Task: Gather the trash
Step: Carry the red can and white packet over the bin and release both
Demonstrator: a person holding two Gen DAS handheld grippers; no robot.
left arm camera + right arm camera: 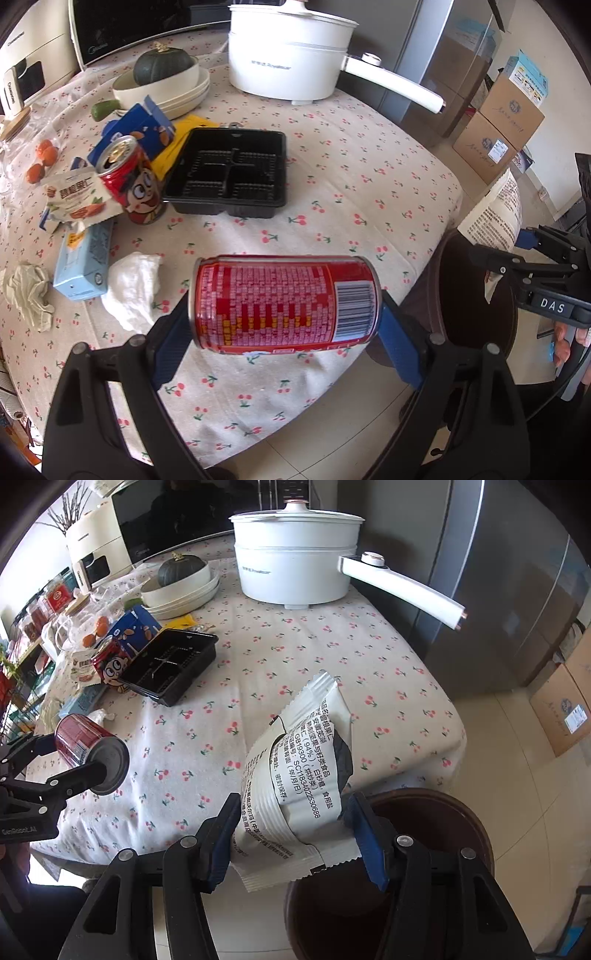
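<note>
My left gripper (284,332) is shut on a red drink can (284,302), held sideways between the blue pads above the table's front edge. The same can (88,753) shows at the left of the right wrist view. A white snack wrapper (295,782) with black print stands crumpled between the pads of my right gripper (295,812), which is shut on it. Just below and right of it is a dark brown bin (424,808), standing on the floor beside the table; it also appears as the brown bin (476,302) in the left wrist view.
On the cherry-print tablecloth (332,206) lie a black plastic tray (229,177), an upright red can (133,181), a blue carton (85,266), a white tissue (133,288) and crumpled paper (29,291). A white pot (288,55) and stacked bowls (166,88) stand behind. Cardboard boxes (498,129) stand on the floor.
</note>
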